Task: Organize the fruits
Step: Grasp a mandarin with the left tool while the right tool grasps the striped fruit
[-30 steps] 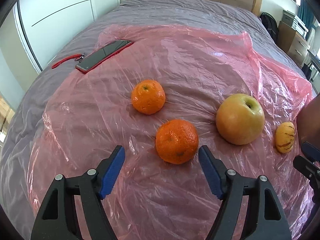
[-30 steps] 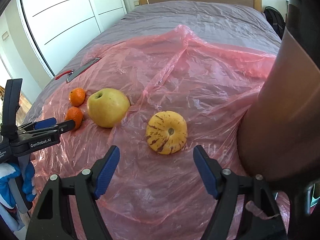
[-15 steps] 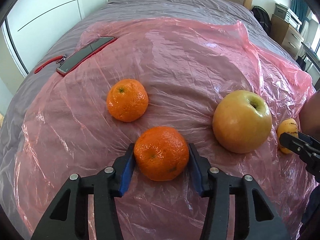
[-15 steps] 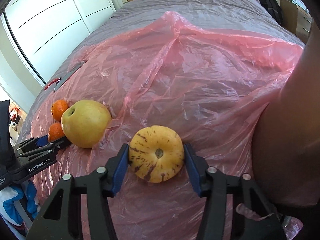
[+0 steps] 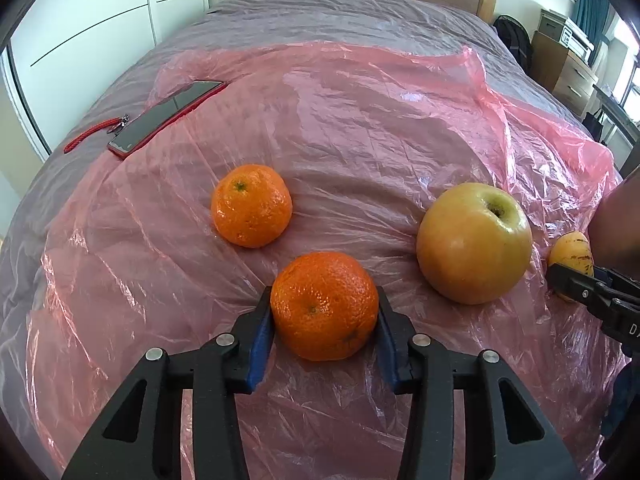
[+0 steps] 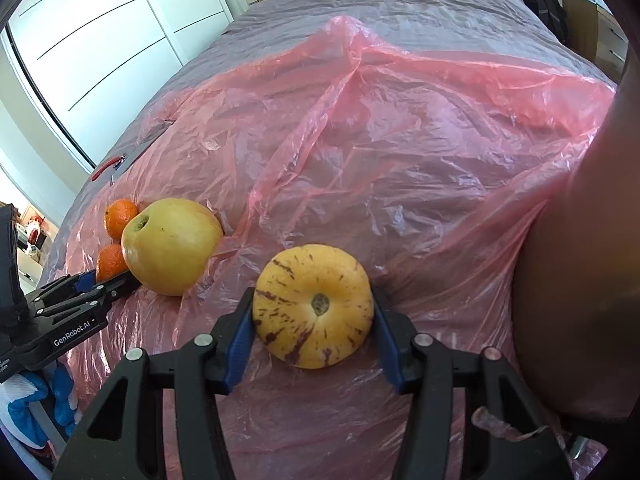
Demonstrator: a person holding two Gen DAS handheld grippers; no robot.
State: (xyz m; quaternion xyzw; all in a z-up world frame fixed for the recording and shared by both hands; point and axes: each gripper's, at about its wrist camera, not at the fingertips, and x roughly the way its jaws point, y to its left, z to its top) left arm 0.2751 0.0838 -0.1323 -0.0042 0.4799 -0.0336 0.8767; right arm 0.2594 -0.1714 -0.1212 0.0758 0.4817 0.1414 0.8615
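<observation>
I am clamping my left gripper (image 5: 324, 316) on the nearer mandarin (image 5: 324, 306), low centre, my right gripper (image 6: 314, 320) squeezing the striped yellow melon (image 6: 314, 306).

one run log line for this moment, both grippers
left gripper: shut on near orange | right gripper: shut on striped yellow fruit | apple, far orange: untouched on pink plastic sheet

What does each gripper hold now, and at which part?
Left gripper clamps the near orange at its two sides. Right gripper clamps the striped yellow fruit at its two sides.
</observation>
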